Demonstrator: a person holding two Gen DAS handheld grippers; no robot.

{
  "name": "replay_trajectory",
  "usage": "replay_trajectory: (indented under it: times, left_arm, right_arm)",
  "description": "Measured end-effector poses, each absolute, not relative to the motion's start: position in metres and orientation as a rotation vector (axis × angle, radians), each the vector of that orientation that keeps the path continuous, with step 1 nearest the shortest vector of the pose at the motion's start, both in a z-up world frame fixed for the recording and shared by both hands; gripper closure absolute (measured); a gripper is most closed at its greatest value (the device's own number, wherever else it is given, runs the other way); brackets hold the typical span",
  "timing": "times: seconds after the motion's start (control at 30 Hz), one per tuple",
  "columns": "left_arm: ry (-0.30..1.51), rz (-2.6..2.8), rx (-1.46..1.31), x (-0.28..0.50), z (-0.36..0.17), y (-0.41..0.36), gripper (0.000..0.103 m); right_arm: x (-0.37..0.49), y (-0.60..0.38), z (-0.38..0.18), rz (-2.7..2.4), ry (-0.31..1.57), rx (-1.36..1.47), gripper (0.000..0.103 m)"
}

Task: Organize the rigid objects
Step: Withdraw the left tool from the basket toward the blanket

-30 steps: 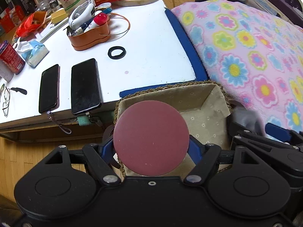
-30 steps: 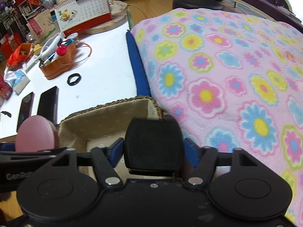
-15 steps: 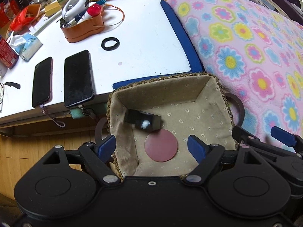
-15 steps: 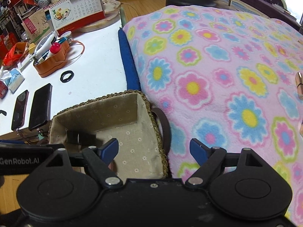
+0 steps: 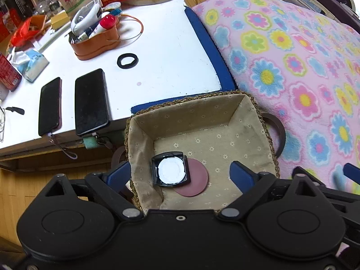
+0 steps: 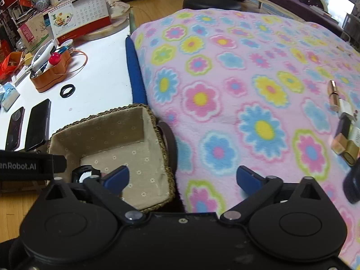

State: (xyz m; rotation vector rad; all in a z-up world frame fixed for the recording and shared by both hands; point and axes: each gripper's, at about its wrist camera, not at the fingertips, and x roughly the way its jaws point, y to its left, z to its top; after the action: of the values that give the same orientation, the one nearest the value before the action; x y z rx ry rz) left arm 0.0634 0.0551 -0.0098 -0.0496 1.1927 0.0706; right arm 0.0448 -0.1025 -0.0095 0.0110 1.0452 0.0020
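Note:
A woven, cloth-lined basket (image 5: 195,105) sits at the edge of the flowered blanket. Inside it a black square compact (image 5: 169,172) with a white round centre lies partly on a dark red disc (image 5: 195,180). My left gripper (image 5: 180,174) is open and empty above the basket. My right gripper (image 6: 182,180) is open and empty, over the basket's right rim (image 6: 166,153) and the blanket. The compact shows partly in the right wrist view (image 6: 84,175). Several small cosmetic items (image 6: 344,132), among them a rose-gold lipstick (image 6: 333,90), lie on the blanket at the far right.
The flowered blanket (image 6: 247,85) covers the surface on the right. A white table (image 5: 157,45) on the left holds two phones (image 5: 90,101), a black ring (image 5: 127,60), an orange organizer (image 5: 96,42) and a tissue pack (image 5: 31,65). A desk calendar (image 6: 78,20) stands behind.
The left gripper opened and let the red disc fall into the basket. The right gripper opened and let the black compact fall in, where it now rests on the disc. The right gripper swung right.

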Motion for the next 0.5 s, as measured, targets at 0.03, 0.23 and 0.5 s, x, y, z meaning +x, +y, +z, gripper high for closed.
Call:
replay_trajectory:
  times: [0.03,0.23,0.5]
  left_arm:
    - [1.193,0.069,-0.046,0.063,-0.010,0.054,0.010]
    - [1.206,0.077,-0.017,0.063,-0.011,0.050,0.009]
    - [1.221,0.075,-0.008,0.063,-0.013,0.048,0.009]
  right_arm:
    - [0.043,-0.104,-0.008,0.005,1.042,0.013,0.000]
    - [0.035,-0.101,-0.002,-0.008,1.045,-0.041,0.000]
    - [0.025,-0.109,-0.001,-0.020,1.054,-0.061,0.000]
